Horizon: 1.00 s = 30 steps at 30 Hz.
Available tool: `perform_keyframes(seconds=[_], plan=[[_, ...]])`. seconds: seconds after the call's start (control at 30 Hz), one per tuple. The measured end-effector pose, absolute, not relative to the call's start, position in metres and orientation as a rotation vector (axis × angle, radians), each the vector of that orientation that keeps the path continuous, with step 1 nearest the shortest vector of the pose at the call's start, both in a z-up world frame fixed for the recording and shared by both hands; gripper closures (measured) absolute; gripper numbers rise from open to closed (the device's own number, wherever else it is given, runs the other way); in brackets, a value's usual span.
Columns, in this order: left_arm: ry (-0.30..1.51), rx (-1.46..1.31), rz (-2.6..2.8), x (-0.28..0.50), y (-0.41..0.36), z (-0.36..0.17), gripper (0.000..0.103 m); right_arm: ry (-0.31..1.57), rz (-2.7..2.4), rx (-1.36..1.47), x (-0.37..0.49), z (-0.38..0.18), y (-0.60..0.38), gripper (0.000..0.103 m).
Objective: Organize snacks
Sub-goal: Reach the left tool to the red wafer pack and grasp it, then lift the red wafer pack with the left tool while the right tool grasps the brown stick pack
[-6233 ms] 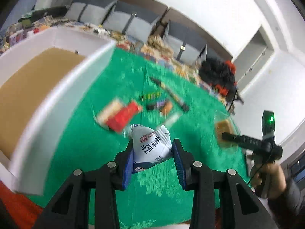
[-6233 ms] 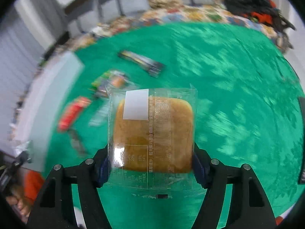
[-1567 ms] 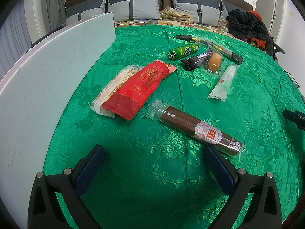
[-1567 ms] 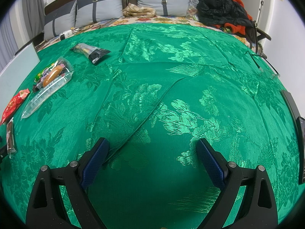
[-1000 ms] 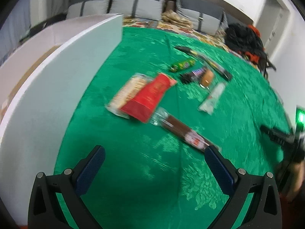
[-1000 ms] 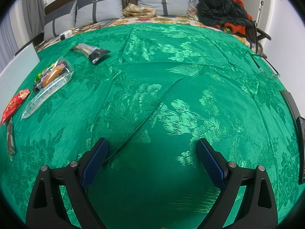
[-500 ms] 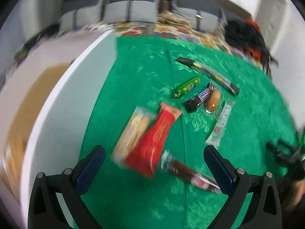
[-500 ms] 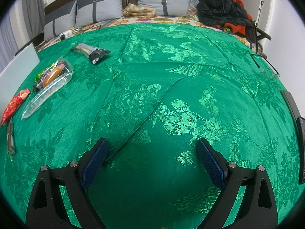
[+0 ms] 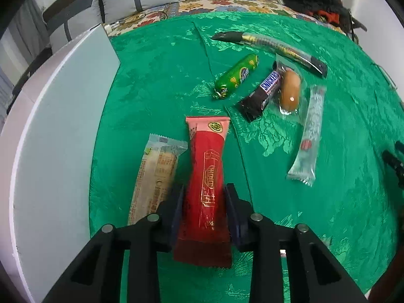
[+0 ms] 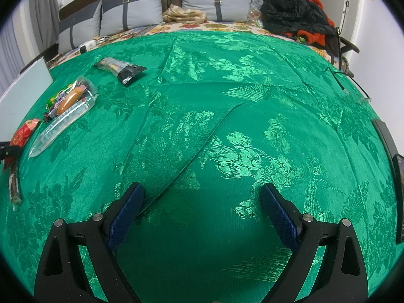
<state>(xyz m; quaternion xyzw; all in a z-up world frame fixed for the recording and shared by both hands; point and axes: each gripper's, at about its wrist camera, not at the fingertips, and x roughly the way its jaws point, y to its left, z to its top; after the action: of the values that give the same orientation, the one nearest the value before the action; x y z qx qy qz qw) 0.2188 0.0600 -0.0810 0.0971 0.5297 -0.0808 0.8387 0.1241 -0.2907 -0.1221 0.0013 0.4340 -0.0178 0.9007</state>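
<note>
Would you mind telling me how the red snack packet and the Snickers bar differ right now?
The red snack packet is clamped between the pads of the left gripper, whose jaws have just been closing; the Snickers bar lies free on the green cloth. The red packet is long, with gold print; the Snickers bar looks shorter, dark brown with a blue and white logo. The red packet points straight away from the camera; the Snickers bar lies slanted. Both are sealed wrappers.

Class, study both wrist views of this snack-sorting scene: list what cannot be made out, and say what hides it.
- Left wrist view: the white box interior, hidden by its wall.
- Left wrist view: the red packet sides, covered by the left tool.
- Right wrist view: the brown stick snack, too small and distorted at the edge.
</note>
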Motion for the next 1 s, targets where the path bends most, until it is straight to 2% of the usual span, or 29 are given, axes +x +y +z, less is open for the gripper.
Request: perform_keyframes(seconds=[0.03, 0.17, 0.47, 0.73, 0.77, 0.83, 0.9, 1.0], plan=[[1.117, 0.213, -0.174, 0.217, 0.058, -0.081, 0.087, 0.898, -0.037, 0.003, 0.124, -0.122, -0.291, 0.007], [1.111, 0.187, -0.185, 0.213, 0.059, -0.077, 0.09, 0.898, -0.037, 0.003, 0.124, -0.122, -0.291, 0.007], [1.094, 0.004, -0.204, 0.161, 0.077, -0.048, 0.091, 0.898, -0.037, 0.003, 0.124, -0.122, -0.291, 0.007], [1.115, -0.034, -0.214, 0.115, 0.086, -0.06, 0.089, 0.898, -0.037, 0.003, 0.124, -0.122, -0.291, 0.007], [1.122, -0.042, -0.216, 0.113, 0.088, -0.063, 0.087, 0.898, -0.037, 0.003, 0.125, -0.122, -0.291, 0.007], [1.154, -0.054, -0.217, 0.114, 0.093, -0.07, 0.072, 0.898, -0.037, 0.003, 0.124, -0.122, -0.291, 0.007], [1.145, -0.046, -0.208, 0.112, 0.096, -0.071, 0.044, 0.898, -0.037, 0.003, 0.125, -0.122, -0.29, 0.007], [1.137, -0.013, -0.213, 0.112, 0.095, -0.073, 0.04, 0.898, -0.037, 0.003, 0.124, -0.122, -0.291, 0.007]])
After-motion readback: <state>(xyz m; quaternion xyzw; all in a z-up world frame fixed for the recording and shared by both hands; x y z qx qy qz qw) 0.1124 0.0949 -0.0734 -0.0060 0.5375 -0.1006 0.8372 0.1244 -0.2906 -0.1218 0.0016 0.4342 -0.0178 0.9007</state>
